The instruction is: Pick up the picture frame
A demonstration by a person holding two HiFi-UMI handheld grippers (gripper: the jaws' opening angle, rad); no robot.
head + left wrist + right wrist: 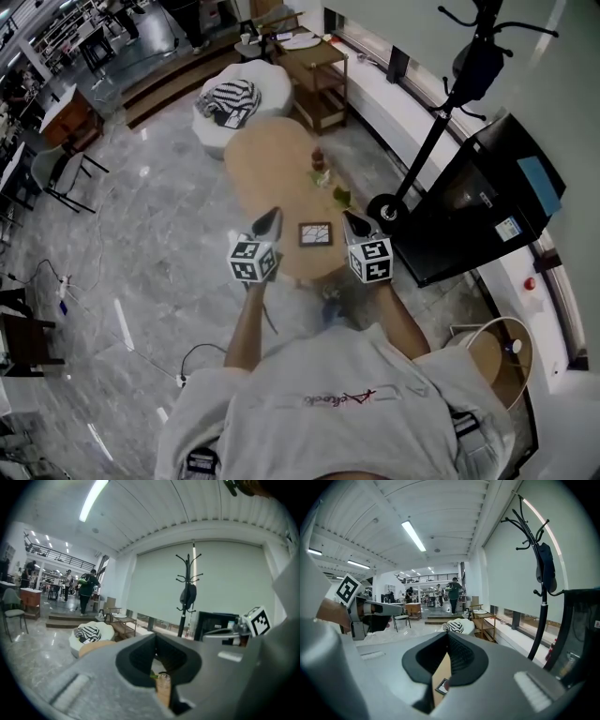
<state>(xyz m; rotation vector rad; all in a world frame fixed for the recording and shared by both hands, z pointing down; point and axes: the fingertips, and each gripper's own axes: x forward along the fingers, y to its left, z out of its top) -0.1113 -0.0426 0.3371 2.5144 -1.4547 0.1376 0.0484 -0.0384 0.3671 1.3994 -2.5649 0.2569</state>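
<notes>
While the picture frame (316, 233) is lying flat on the near end of the oval wooden table (267, 155), just below the centre of the head view, I am holding both tongs out in front of me, one on either side of it in the picture. My left gripper (273, 217) is showing to the frame's left and my right gripper (350, 218) to its right, and neither one is touching it. Both pairs of jaws are clenched tight with nothing between them: each gripper view is showing only a thin slit where the pads meet, and through the right one I am catching a corner of the frame on the tabletop beyond.

As I am reading it, the pick-up is not yet begun. Nothing is gripped and the frame is resting untouched on the wood. What is left is nearly all of it: opening a jaw, lowering to an edge of the frame, closing on it and lifting.
</notes>
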